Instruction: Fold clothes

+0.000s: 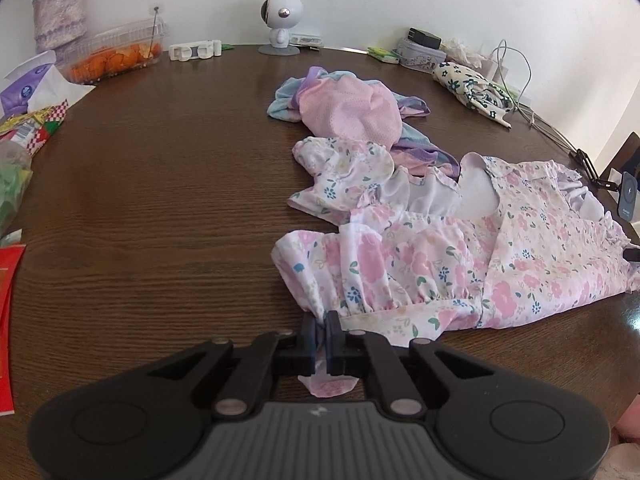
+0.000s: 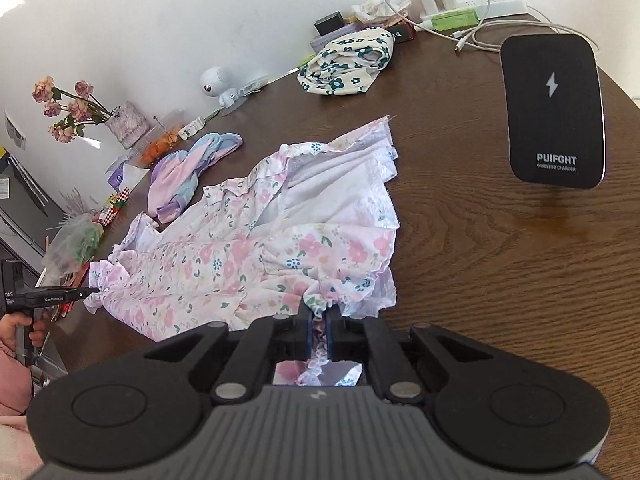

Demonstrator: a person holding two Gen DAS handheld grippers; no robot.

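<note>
The dark counter (image 1: 160,200) has a clear wood grain and a rounded edge. On it, from the centre toward 3 o'clock in the left wrist view, lies the floral dress (image 1: 460,256), thin and crumpled, with gathered ruffles. At 12 o'clock from it sits a pink mesh garment (image 1: 352,108), partly under the dress. The left hand-held gripper (image 1: 320,334) is clenched on the dress hem; the right hand-held gripper (image 2: 319,330) is clenched on a frilled edge. The pinched cloth is mostly hidden between the pads.
</note>
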